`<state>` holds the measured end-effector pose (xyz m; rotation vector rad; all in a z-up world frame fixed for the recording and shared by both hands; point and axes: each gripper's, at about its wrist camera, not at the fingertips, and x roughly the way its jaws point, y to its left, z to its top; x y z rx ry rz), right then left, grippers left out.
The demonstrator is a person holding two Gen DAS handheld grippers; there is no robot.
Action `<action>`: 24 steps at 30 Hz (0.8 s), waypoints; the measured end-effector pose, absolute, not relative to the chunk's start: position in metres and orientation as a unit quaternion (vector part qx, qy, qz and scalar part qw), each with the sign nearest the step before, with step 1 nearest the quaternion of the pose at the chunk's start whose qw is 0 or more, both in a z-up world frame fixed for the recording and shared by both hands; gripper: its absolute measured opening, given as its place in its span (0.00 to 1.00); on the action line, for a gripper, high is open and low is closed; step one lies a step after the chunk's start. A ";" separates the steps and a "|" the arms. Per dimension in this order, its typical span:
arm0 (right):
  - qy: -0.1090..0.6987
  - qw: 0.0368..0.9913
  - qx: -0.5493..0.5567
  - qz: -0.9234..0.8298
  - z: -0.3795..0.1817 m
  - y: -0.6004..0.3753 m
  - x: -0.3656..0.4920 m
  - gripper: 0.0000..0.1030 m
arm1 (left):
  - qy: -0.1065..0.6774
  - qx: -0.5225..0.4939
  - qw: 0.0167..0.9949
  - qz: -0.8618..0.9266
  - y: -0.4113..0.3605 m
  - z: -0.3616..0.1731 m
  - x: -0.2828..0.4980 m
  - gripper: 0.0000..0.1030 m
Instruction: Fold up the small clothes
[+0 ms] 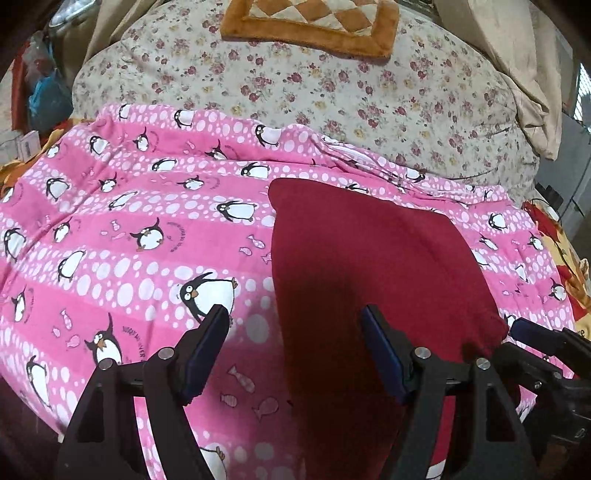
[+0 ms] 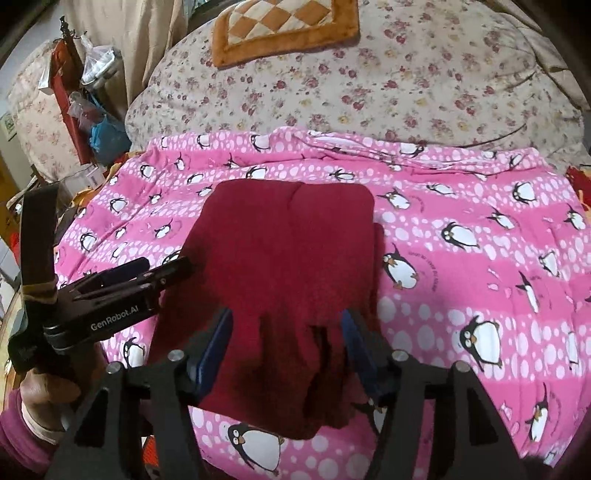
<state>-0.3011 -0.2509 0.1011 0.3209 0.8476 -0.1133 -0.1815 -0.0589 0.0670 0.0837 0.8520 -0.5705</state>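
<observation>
We take the pink penguin sheet (image 2: 461, 206) as our landmark: it is spread flat over the bed to give us a smooth folding surface. The dark red garment (image 2: 291, 240) lies on the middle of that sheet, already doubled into a rough rectangle, its far edge neat and its near edge rumpled and uneven toward us.

Our right gripper (image 2: 286, 332) hovers above the garment's near edge with its jaws spread roughly halfway; cloth shows between them, but the pads do not press on it, so we judge it holds nothing. Our left gripper (image 1: 295, 321) hangs over the garment's left edge, where red cloth meets sheet, jaws wide and empty. That placement suits a check of the fold, or a fresh pinch at the loose near edge.

The floral quilt (image 1: 369, 92) and the brown checked cushion (image 2: 288, 26) sit beyond the sheet's far edge, well apart from the garment, leaving room for the work.
</observation>
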 end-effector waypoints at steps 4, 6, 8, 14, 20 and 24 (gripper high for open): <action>0.411 0.895 0.163 -0.054 0.102 -0.247 -0.302 0.69 | 0.402 0.037 0.874 -0.270 -0.054 0.069 -0.184 0.53; 0.413 0.894 0.164 -0.057 0.101 -0.245 -0.302 0.70 | 0.396 0.035 0.877 -0.269 -0.051 0.072 -0.185 0.53; 0.414 0.893 0.166 -0.059 0.101 -0.244 -0.302 0.71 | 0.390 0.036 0.881 -0.267 -0.050 0.074 -0.187 0.53; 0.407 0.897 0.148 -0.085 0.104 -0.241 -0.302 0.76 | 0.388 0.041 0.882 -0.265 -0.050 0.073 -0.188 0.53; 0.409 0.897 0.136 -0.098 0.102 -0.242 -0.300 0.77 | 0.385 0.041 0.884 -0.262 -0.050 0.073 -0.188 0.53; 0.411 0.895 0.141 -0.098 0.100 -0.245 -0.298 0.77 | 0.387 0.041 0.883 -0.264 -0.049 0.072 -0.187 0.52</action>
